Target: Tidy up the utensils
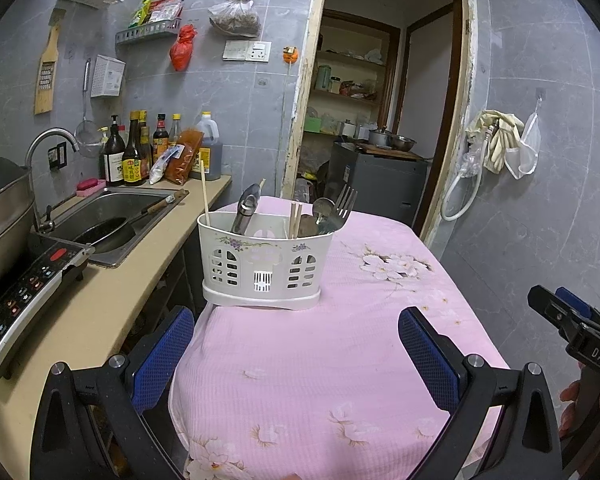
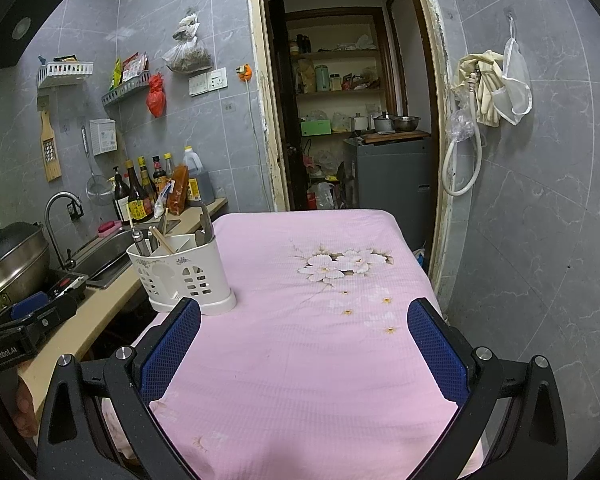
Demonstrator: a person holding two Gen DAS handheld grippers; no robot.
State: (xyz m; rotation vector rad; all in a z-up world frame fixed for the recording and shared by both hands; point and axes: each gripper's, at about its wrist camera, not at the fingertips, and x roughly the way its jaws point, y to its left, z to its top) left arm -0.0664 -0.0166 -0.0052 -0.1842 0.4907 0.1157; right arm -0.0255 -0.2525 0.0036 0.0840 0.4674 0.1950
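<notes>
Nearest the lens: blue-padded fingers of the left gripper [image 1: 296, 356], spread wide, holding nothing, touching nothing, hanging just above the pink floral cloth [image 1: 300, 360] on the surface. Same for the right gripper [image 2: 304, 350]: pads far apart, empty, hovering over bare cloth.

At 12 o'clock from the left gripper, near but apart: white utensil caddy [image 1: 262, 264], upright on its drip tray at the cloth's left edge. From the right wrist view, at 10 o'clock, just beyond the left fingertip. Already standing in it: a fork [image 1: 346, 202] and spoon [image 1: 323, 210] in the right-hand compartment, a pair of chopsticks [image 1: 295, 218] toward the middle, a metal-handled tool [image 1: 246, 210] on the left, and one lone chopstick [image 1: 205, 192] leaning at the far left wall.

No loose utensil anywhere on the cloth in either view. Judged from that: gathering looks done or close to it. Possibly left: pairing the stray chopstick with its fellows. Cannot tell whether more utensils wait out of frame; a dark pan with a wooden handle [image 1: 140, 220] in the sink at 10 o'clock may or may not count.
</notes>
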